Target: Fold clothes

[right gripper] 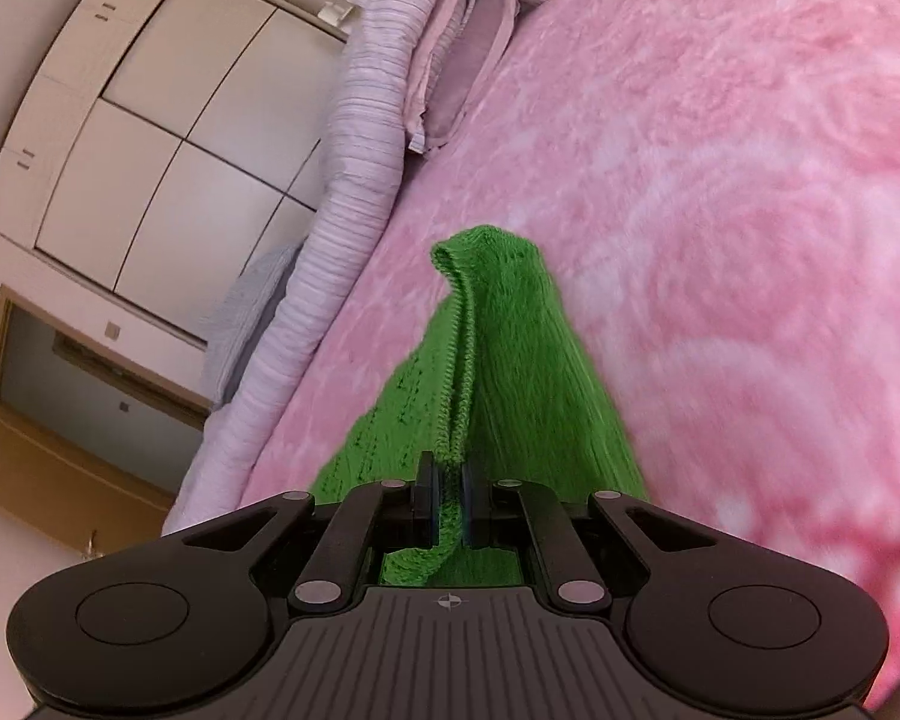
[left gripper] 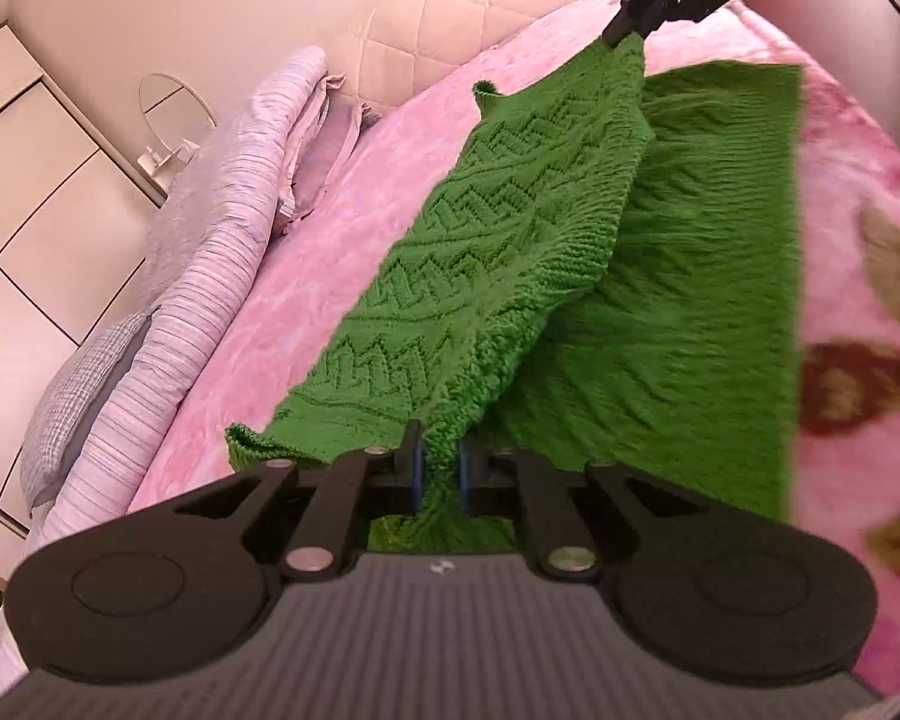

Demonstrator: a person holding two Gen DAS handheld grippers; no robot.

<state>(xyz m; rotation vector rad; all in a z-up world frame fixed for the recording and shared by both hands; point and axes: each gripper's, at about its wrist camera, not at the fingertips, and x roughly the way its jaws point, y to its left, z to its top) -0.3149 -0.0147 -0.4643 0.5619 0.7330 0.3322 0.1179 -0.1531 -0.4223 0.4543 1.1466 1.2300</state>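
Observation:
A green knitted sweater (left gripper: pixel 510 252) lies partly lifted over a pink fleece blanket (left gripper: pixel 342 252) on a bed. My left gripper (left gripper: pixel 439 471) is shut on one edge of the sweater. My right gripper (left gripper: pixel 621 30) shows at the top of the left wrist view, shut on the far edge of the same lifted layer. Between the two, the upper layer is raised above the flat lower layer (left gripper: pixel 702 300). In the right wrist view my right gripper (right gripper: pixel 449 501) is shut on a fold of the green sweater (right gripper: pixel 498 360), which hangs to the blanket (right gripper: pixel 720 210).
A rolled lilac striped quilt (left gripper: pixel 210 276) and pillows (left gripper: pixel 330 138) lie along the bed's left side, also in the right wrist view (right gripper: pixel 360 150). A cream padded headboard (left gripper: pixel 390 18) and white cabinets (right gripper: pixel 150 120) stand behind. The blanket has a floral print (left gripper: pixel 852 384) at the right.

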